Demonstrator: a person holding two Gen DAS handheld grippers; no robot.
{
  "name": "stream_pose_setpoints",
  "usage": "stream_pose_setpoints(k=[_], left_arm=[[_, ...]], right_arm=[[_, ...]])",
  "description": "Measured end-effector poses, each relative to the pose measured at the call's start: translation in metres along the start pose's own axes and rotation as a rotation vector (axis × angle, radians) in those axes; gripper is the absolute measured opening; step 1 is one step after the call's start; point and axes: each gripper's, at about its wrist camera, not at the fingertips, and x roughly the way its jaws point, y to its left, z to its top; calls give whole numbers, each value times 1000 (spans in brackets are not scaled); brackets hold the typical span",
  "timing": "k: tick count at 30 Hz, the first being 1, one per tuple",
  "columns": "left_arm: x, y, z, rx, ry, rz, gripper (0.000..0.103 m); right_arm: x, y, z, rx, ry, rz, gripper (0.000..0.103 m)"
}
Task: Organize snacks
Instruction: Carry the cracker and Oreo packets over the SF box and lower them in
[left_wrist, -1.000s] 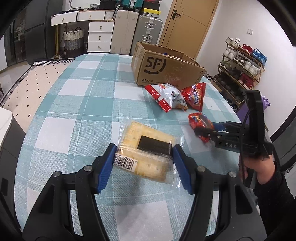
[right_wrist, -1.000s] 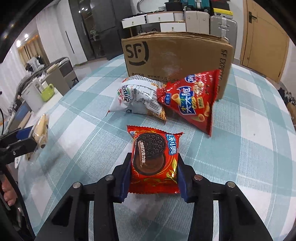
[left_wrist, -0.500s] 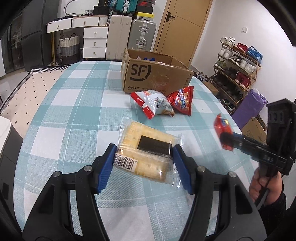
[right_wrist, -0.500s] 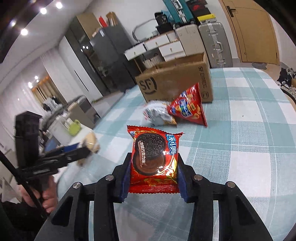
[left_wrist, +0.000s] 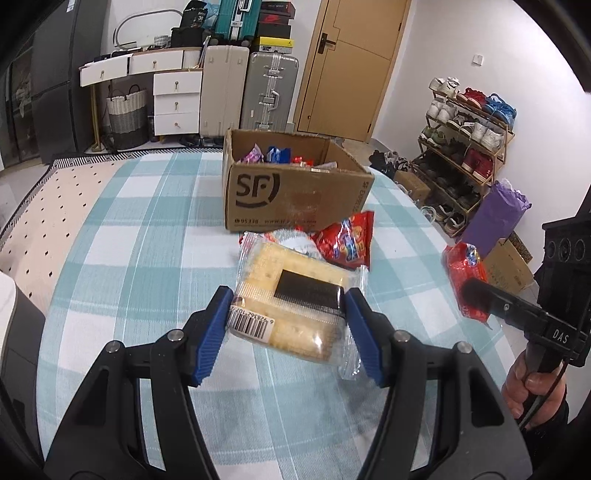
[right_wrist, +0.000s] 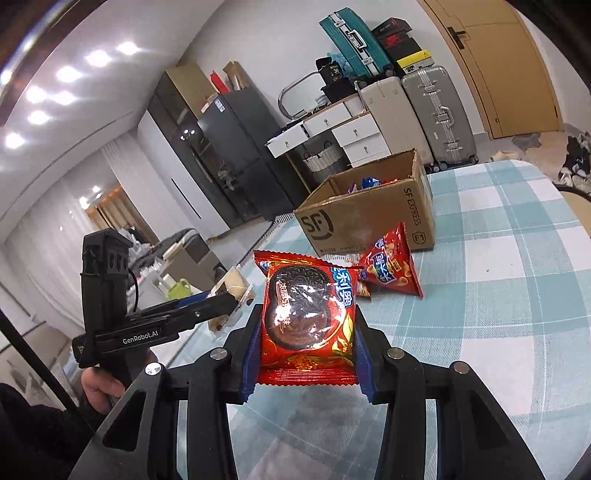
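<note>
Two snacks held aloft, one per gripper. Seen from the left wrist: left gripper (left_wrist: 286, 325) clamped on a clear-wrapped cracker pack (left_wrist: 291, 295), blue pads pressing both sides, barcode label at 9 o'clock of the pack. Raised above the checked table (left_wrist: 140, 236), judging by the pack overlapping what lies behind it. At 12 o'clock beyond the pack, an open SF cardboard box (left_wrist: 291, 195) with several wrappers already inside. Between pack and box, a red chip bag (left_wrist: 347, 240) lying on the table, with a white bag (left_wrist: 291, 238) mostly hidden behind the crackers. At 3 o'clock, right gripper (left_wrist: 471, 295) carrying a red packet.

Seen from the right wrist: right gripper (right_wrist: 308, 358) closed on a red Oreo packet (right_wrist: 308, 317), upright between the pads. Box (right_wrist: 365, 218) at 1 o'clock, well apart, red chip bag (right_wrist: 391, 269) just before it. Left gripper (right_wrist: 231, 301) at 9 o'clock with the crackers.

Progress, by estimate: partly done. Some snacks boxed, two in transit, at least two left on the table. Next likely need: carry both over the box rim and release.
</note>
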Motion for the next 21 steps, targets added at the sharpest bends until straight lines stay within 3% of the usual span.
stream_pose_setpoints(k=[21], left_arm=[[28, -6, 146, 107, 2, -15, 60]], right_arm=[[45, 22, 157, -139, -17, 3, 43]])
